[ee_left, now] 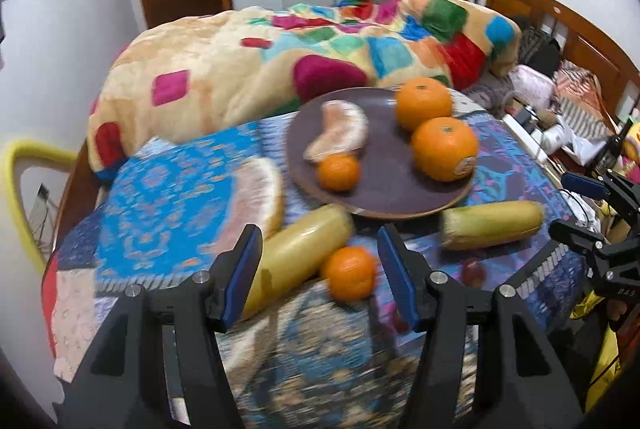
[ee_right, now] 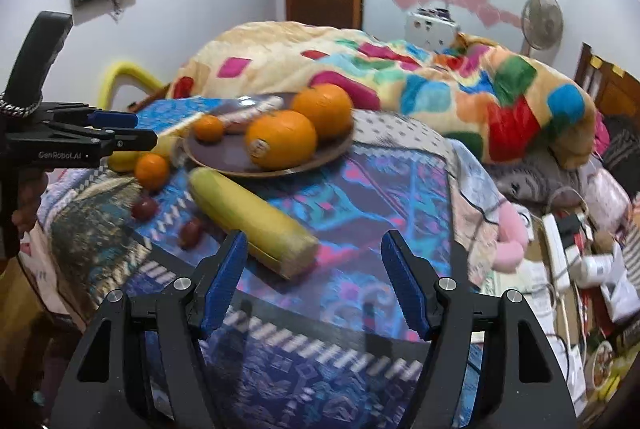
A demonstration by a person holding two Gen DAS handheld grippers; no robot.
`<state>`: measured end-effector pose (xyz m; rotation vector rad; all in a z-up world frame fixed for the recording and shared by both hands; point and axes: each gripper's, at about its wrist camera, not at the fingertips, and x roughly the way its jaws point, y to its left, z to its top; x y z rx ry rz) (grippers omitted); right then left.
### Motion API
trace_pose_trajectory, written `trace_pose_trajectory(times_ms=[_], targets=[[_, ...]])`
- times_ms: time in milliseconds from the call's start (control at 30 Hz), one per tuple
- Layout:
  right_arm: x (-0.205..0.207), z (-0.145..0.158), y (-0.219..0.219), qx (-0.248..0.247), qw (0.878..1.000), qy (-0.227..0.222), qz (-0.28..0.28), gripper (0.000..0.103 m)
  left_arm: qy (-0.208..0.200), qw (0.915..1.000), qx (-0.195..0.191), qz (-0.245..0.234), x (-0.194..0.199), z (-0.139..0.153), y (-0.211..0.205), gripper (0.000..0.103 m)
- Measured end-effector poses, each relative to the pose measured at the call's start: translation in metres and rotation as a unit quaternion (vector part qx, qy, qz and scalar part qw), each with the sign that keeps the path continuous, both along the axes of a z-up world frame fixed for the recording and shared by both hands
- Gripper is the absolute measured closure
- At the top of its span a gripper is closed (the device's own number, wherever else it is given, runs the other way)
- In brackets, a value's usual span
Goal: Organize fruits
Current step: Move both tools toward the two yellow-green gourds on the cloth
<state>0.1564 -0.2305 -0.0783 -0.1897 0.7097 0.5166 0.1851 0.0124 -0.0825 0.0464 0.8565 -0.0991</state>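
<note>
Fruit lies scattered over a patterned blue cloth [ee_left: 168, 197] on the bed. A dark round plate [ee_left: 384, 185] holds two large oranges [ee_left: 423, 102] [ee_left: 445, 148], a small mandarin [ee_left: 338, 171] and a peeled pomelo segment [ee_left: 340, 136]. Left of the plate rests a bigger pomelo wedge [ee_left: 256, 197], pale and blurred. Near the plate's front rim lie two yellow corn cobs: the left cob [ee_left: 300, 257] slants from near left to far right, the right cob [ee_left: 492, 225] lies almost crosswise. A loose mandarin [ee_left: 349, 277] sits between the spread fingers of the left gripper [ee_left: 320, 273], which holds nothing. Two red grapes [ee_right: 145, 208] [ee_right: 190, 232] lie near the right cob, smeared by motion. The right gripper [ee_right: 312, 281] is likewise spread wide and empty, just short of the cob's cut end.
</note>
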Motion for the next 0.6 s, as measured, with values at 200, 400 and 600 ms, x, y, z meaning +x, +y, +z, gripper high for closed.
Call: trace_pose_trajectory(times_ms=[200, 400, 600], targets=[[0.008, -0.016, 0.026, -0.018, 0.999, 0.010, 0.029, 0.037, 0.028, 0.9995, -0.004, 0.014, -0.007, -0.020, 0.039, 0.043], [0.018, -0.027, 0.038, -0.044, 0.998, 0.013, 0.032, 0.036, 0.030, 0.9993, 0.020, -0.013, 0.000, -0.035, 0.037, 0.043], [0.023, -0.028, 0.038, -0.044, 0.998, 0.023, 0.046, 0.036, 0.020, 0.9986, 0.021, -0.044, 0.008, -0.039, 0.031, 0.041]])
